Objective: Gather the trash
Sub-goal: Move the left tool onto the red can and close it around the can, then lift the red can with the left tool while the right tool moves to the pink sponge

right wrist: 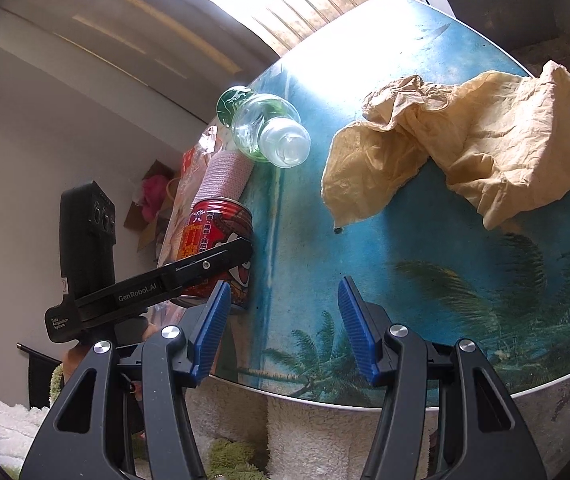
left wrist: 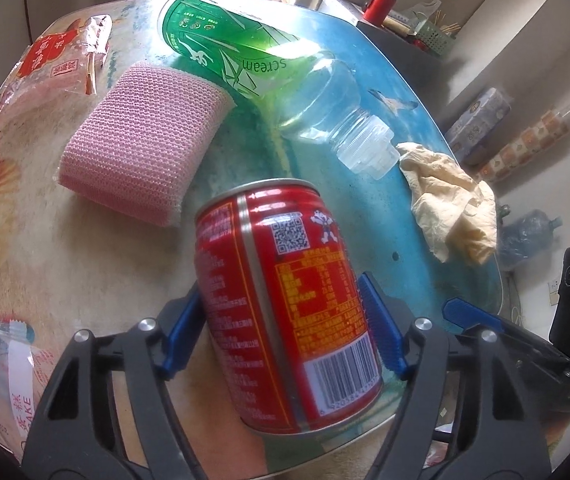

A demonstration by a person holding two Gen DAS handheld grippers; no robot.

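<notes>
Left wrist view: red can (left wrist: 285,304) upright between the left gripper (left wrist: 285,336) pads on the printed table (left wrist: 85,264).
Both blue pads sit against the can's sides, gripping it. At 11 o'clock lies a pink sponge (left wrist: 141,136); at 12 a green-labelled plastic bottle (left wrist: 261,64) on its side; at 2 a crumpled beige paper (left wrist: 453,208). Snack wrappers (left wrist: 57,64) lie at 10. In the right wrist view, the right gripper (right wrist: 285,328) stands open and empty over the table's near edge, the paper at 1.

Pink sponge (left wrist: 141,140) on table (left wrist: 85,256); red flask (left wrist: 379,3).
</notes>
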